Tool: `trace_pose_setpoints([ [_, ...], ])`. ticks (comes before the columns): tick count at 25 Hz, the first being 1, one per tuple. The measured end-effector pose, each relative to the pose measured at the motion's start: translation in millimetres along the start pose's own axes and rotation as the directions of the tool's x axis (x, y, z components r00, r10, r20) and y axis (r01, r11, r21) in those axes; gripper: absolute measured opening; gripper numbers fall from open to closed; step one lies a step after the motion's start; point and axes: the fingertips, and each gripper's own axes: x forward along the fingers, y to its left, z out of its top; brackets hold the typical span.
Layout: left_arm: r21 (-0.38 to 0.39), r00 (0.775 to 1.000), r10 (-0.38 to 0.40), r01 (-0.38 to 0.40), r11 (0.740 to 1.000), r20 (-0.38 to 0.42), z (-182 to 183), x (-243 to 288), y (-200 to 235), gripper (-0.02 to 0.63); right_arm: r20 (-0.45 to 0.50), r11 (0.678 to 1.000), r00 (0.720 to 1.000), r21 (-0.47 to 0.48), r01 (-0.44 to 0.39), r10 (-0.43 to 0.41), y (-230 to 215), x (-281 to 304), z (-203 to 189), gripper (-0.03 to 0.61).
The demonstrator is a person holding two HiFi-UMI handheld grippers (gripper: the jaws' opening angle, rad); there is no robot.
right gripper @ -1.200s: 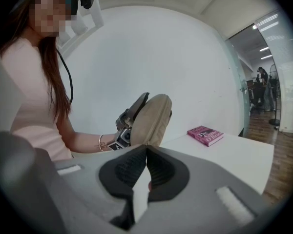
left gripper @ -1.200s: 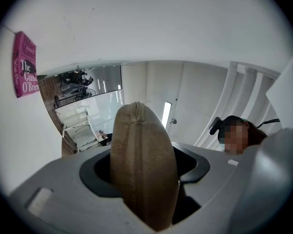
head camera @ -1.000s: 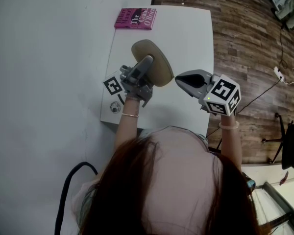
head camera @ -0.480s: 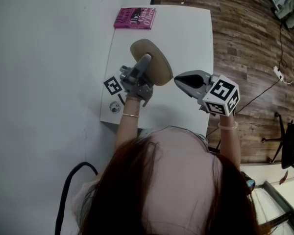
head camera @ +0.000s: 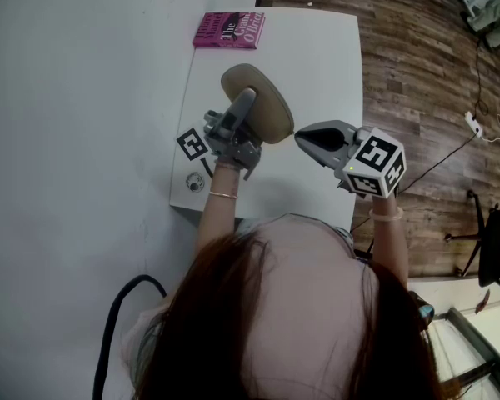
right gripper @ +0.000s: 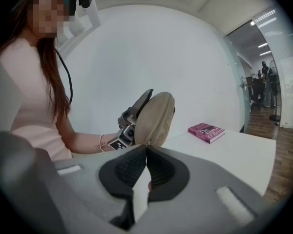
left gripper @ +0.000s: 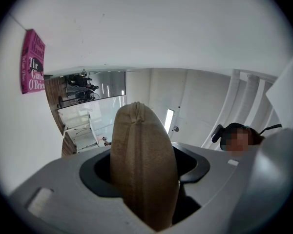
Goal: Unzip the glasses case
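The tan glasses case (head camera: pixel 265 111) is lifted off the white table (head camera: pixel 321 65), standing on edge. My left gripper (head camera: pixel 248 100) is shut on it, and in the left gripper view the case (left gripper: pixel 144 160) fills the space between the jaws. My right gripper (head camera: pixel 299 136) is shut, its tips touching the case's right edge. In the right gripper view the closed tips (right gripper: pixel 146 146) meet the lower rim of the case (right gripper: pixel 156 113). Whether they pinch the zip pull cannot be seen.
A pink book (head camera: pixel 230 31) lies at the table's far left corner. A small round silver object (head camera: pixel 195 182) sits near the front left corner. Wooden floor (head camera: pixel 417 73) lies to the right of the table, and a black cable (head camera: pixel 117 311) runs at lower left.
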Motion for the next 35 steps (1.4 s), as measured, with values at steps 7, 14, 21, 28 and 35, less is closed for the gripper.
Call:
trace_pose_setpoints([
  [7, -0.009, 0.999, 0.007, -0.007, 1.000, 0.039, 4, 0, 0, 0.301, 0.010, 1.000, 1.000, 0.008, -0.003, 0.003, 2, 2, 0, 0.006],
  [14, -0.012, 0.997, 0.027, -0.026, 1.000, 0.072, 8, 1, 2, 0.301, 0.017, 1.000, 1.000, 0.026, -0.006, 0.005, 1, 4, 0, 0.006],
  [21, -0.041, 0.990, 0.051, -0.046, 0.998, 0.130, 11, -3, 5, 0.301, 0.021, 0.999, 1.000, 0.035, -0.016, 0.016, 6, 8, -2, 0.005],
  [28, -0.056, 0.983, 0.062, -0.053, 0.997, 0.170, 14, -6, 6, 0.301, 0.017, 0.999, 0.999, 0.044, -0.030, 0.029, 10, 12, -3, 0.006],
  [35, -0.071, 0.976, 0.080, -0.067, 0.995, 0.202, 16, -9, 10, 0.301, 0.011, 0.998, 0.999, 0.047, -0.037, 0.036, 11, 16, -5, 0.006],
])
